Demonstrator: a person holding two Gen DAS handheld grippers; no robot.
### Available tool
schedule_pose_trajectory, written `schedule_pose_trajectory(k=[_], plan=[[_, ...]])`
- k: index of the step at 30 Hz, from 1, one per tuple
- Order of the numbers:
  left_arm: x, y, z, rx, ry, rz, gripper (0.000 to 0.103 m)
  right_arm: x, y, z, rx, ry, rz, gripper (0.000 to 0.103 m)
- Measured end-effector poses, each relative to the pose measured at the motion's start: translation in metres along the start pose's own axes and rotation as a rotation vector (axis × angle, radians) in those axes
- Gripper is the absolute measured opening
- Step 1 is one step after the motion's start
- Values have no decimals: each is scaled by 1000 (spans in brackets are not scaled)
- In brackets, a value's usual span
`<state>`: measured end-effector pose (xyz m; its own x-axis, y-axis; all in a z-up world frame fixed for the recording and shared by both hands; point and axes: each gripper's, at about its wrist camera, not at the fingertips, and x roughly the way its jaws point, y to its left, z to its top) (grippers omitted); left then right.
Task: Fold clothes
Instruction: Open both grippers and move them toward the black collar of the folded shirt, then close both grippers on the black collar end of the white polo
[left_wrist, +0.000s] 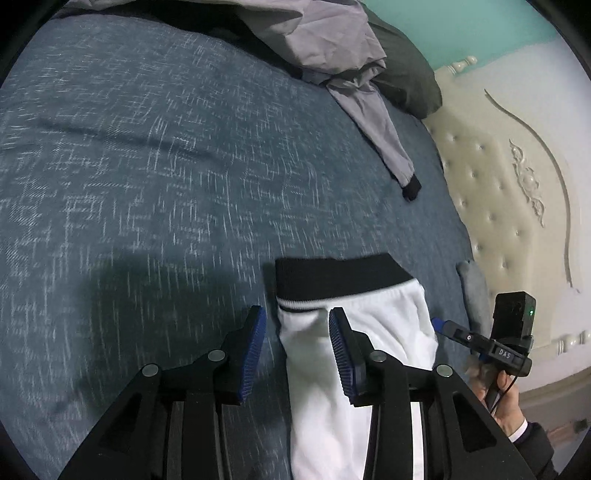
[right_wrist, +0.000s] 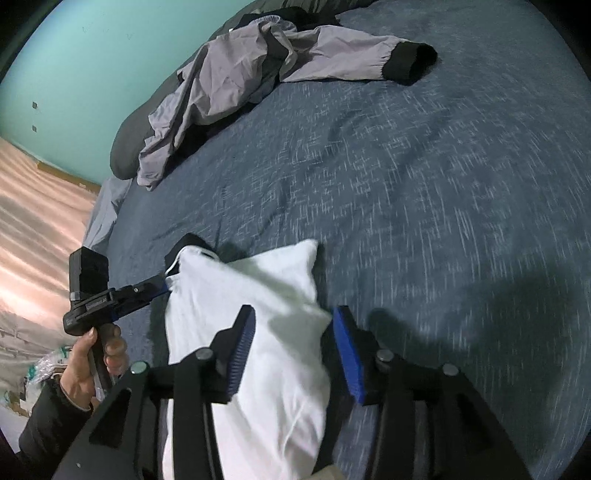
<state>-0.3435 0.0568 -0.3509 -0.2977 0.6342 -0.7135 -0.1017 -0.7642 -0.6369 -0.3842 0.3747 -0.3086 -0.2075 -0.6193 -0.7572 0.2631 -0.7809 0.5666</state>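
White garment (left_wrist: 354, 354) lies on blue bedspread (left_wrist: 147, 166), open room beyond.

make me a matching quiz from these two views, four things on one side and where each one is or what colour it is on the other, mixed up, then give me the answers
Things:
1. white garment
2. grey jacket
3. bedspread
4. headboard

Descriptions:
A. cream, tufted with buttons
B. crumpled at the far end of the bed, black cuff on its sleeve
C. dark blue with pale flecks
D. lying close in front of both tools, black band at one end

Pairs: 1-D, 2-B, 3-C, 4-A
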Motion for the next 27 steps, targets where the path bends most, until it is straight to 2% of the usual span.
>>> schedule_pose_trajectory(k=[3,6,8,10,12,14,16,17,20,27], plan=[[5,3,4,-2,-3,-15,38,10,0,9,-6,9,9,51],[7,5,5,-4,-10,-29,37,23,3,15,-30,18,-21,51],[8,6,6,-4,-13,-34,28,31,5,19,-45,25,-36,51],[7,4,7,4,-19,-29,26,37,8,20,-58,29,-26,51],[5,2,8,11,-26,-32,21,43,10,19,-71,37,-20,43],[3,-1,11,16,-33,-37,17,47,13,17,-101,44,-29,30],[0,-5,14,27,-41,-34,14,46,16,15,-125,33,-32,11],[-2,-8,16,33,-44,-31,13,44,16,15,-126,20,-31,6],[-8,-15,24,46,-54,-30,12,33,13,18,-113,-36,-17,1],[0,-22,41,46,-33,23,12,20,10,23,-121,-82,-41,1]])
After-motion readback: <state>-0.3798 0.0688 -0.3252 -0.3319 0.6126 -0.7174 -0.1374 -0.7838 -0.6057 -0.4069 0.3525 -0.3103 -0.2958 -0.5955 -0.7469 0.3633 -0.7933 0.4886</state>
